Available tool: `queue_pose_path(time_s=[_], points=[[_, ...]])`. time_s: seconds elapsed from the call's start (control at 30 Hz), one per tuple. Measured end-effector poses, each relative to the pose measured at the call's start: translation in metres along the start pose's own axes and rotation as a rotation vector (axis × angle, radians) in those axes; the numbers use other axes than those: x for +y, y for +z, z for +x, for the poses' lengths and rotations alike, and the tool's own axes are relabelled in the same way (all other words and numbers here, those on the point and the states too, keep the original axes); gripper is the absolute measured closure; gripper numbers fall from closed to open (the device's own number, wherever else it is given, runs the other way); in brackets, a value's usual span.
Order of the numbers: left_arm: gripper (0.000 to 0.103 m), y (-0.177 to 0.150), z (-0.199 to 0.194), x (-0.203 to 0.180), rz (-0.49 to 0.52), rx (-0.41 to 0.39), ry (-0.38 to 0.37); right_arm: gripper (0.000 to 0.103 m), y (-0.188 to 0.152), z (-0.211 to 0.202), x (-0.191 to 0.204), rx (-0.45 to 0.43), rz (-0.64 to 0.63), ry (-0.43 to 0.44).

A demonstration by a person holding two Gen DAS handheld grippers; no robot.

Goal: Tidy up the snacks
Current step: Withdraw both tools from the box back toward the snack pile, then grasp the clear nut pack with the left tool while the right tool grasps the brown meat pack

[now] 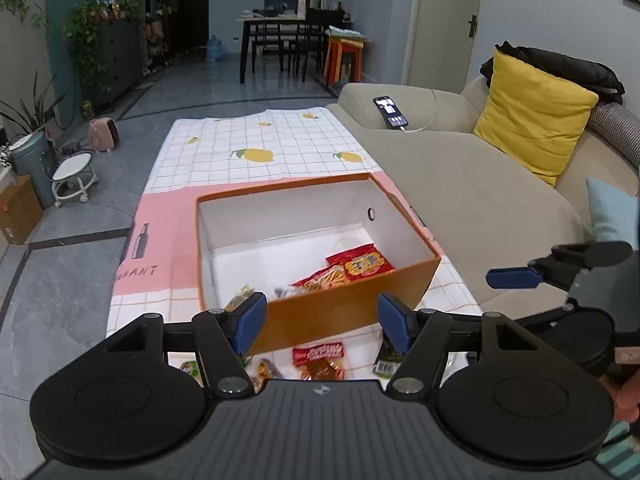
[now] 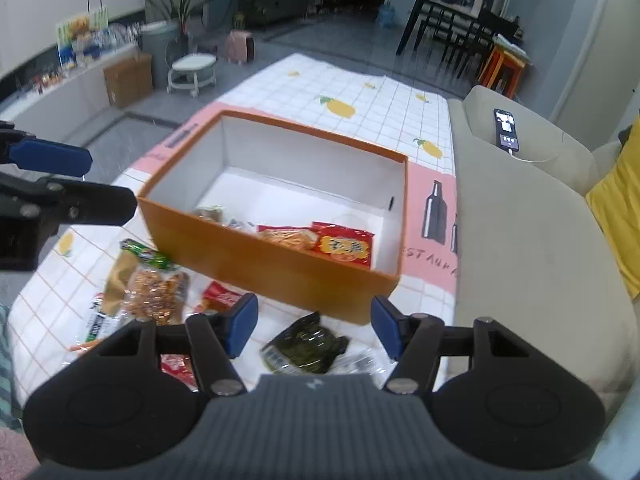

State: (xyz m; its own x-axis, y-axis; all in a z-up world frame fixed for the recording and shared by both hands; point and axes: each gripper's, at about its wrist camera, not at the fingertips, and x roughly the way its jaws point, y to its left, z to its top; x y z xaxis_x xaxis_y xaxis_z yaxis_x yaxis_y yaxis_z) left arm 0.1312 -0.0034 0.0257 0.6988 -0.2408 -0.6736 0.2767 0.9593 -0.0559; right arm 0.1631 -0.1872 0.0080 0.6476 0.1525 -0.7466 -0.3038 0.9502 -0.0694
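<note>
1. Living-room coffee table with a checked lemon-print cloth (image 2: 360, 92) beside a beige sofa (image 2: 520, 240); an orange box (image 2: 280, 276) sits mid-frame, a few red packets (image 2: 344, 246) already inside.
2. Loose snacks lie at the lower left of the right wrist view: a dark green packet (image 2: 306, 346), a clear nut bag (image 2: 156, 296), and others.
3. Both the left gripper (image 1: 322, 322) and the right gripper (image 2: 314, 326) stand apart-jawed, holding nothing.
4. These packets look light, soft, crinkly and slippery; I would pinch a flat sealed edge gently to avoid crushing the contents.
</note>
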Motion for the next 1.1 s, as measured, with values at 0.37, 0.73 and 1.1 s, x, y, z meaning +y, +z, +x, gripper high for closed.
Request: queue_pose_path(time_s=[0.37,0.73,1.1], points=[[0.032,-0.050,0.031,0.042,-0.157,0.091,0.073,0.043,-0.063,0.007,0.036,-0.155,0.255,0.018],[0.032,-0.082,0.073,0.063,-0.212,0.182,0.098,0.042,-0.075,0.061,0.049,-0.038,0.306,0.075],[0.033,-0.103,0.114,0.081,-0.303,0.226,0.051,0.042,-0.074,0.114,0.064,0.049,0.278,0.108]])
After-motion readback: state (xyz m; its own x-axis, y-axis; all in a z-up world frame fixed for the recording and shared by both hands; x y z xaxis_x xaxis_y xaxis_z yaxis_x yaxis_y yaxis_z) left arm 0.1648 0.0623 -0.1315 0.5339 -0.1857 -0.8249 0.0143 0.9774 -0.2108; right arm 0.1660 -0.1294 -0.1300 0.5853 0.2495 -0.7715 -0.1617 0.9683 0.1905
